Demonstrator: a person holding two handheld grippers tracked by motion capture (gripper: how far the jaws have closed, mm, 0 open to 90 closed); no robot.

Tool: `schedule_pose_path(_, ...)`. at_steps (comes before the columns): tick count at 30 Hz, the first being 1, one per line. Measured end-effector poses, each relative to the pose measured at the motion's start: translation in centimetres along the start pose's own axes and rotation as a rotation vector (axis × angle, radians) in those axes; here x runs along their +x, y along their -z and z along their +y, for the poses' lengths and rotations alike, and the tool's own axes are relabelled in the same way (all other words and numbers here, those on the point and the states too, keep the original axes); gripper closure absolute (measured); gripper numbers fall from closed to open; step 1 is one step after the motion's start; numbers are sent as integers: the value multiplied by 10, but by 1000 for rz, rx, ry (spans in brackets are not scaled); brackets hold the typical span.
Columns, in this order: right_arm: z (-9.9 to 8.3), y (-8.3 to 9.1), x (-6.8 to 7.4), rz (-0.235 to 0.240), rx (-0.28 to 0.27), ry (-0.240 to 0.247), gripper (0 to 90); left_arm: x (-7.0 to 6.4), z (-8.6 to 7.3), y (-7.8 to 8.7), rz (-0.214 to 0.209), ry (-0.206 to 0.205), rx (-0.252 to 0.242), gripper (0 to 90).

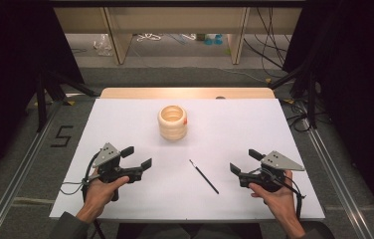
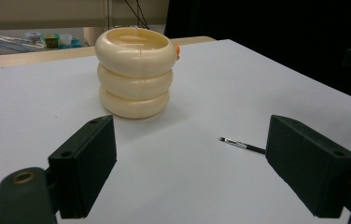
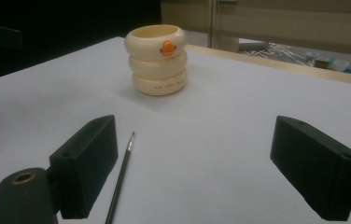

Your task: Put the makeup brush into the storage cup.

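A: Lighting?
B: Overhead and even; the white worktop (image 1: 254,129) is bright, surroundings dark. A soft shadow lies beside the holder (image 2: 135,72).
A: Sharpness?
B: High view soft; near tool jaws slightly blurred in the gripper views.

- We saw a table (image 1: 125,129) with a white top; a strip of pale wood showed along its far edge.
- We found a cream holder (image 1: 172,122), shaped like three stacked rings with an open top, standing upright on the far middle of the white surface; it bore a small orange mark on its upper ring.
- We noted a thin black brush (image 1: 204,176) lying flat and slantwise on the near middle, well apart from the holder.
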State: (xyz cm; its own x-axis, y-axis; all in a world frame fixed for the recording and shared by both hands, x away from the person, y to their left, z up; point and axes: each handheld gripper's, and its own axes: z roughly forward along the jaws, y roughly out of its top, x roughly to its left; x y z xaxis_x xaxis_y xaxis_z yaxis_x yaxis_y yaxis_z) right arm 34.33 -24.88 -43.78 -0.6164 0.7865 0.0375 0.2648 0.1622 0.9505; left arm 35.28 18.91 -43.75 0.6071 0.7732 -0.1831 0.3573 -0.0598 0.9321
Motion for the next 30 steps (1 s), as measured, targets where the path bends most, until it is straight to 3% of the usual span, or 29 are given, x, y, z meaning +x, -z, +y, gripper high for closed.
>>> schedule_pose_path(17, 9, -5, -3, 5, 65, 18, 191, 0, 0, -1, -5, -1, 5, 160)
schedule_pose_path(30, 29, -31, 1, 41, 206, 59, 235, -1, 0, -2, 0, 16, 5, 160)
